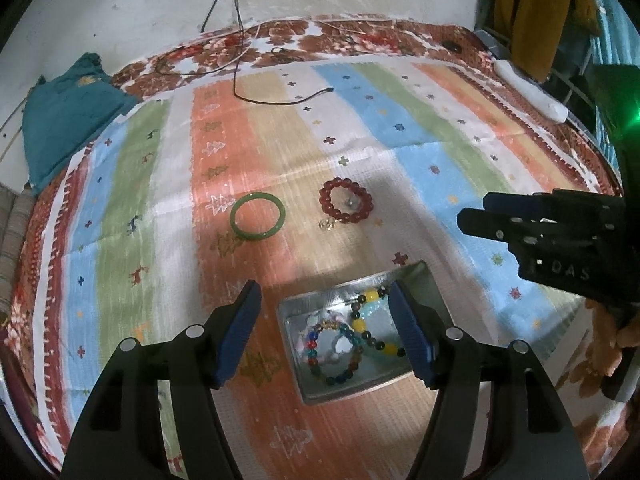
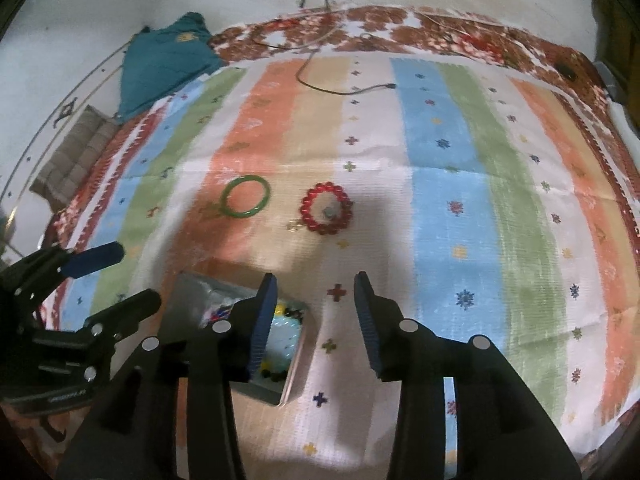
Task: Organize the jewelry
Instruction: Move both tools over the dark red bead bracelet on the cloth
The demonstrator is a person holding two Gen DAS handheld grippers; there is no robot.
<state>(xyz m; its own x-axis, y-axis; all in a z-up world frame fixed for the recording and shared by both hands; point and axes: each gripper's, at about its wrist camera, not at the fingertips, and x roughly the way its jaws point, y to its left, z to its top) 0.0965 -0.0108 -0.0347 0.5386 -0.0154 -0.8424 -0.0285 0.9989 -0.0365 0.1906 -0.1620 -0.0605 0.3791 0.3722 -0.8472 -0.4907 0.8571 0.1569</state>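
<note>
Jaws of the left gripper (image 1: 325,334) were held wide apart, empty, above the metal tray (image 1: 428,284) of beaded bracelets (image 1: 340,356). The right gripper (image 2: 316,322) was likewise spread, empty. Beyond, the green bangle (image 1: 258,218) and red bead bracelet (image 1: 346,205) were laid on the striped cloth (image 1: 420,152).

Right gripper (image 1: 560,240) body, seen from the left wrist view: raised letters, of which "DAS" can be read; anything before them is too dark to tell.
Left gripper (image 2: 80,280) body, seen from the right wrist view: a small pale printed label low on the housing, too blurred to read.
Striped cloth (image 2: 440,160): only printed crosses, stars and tree shapes, no letters or numbers.
</note>
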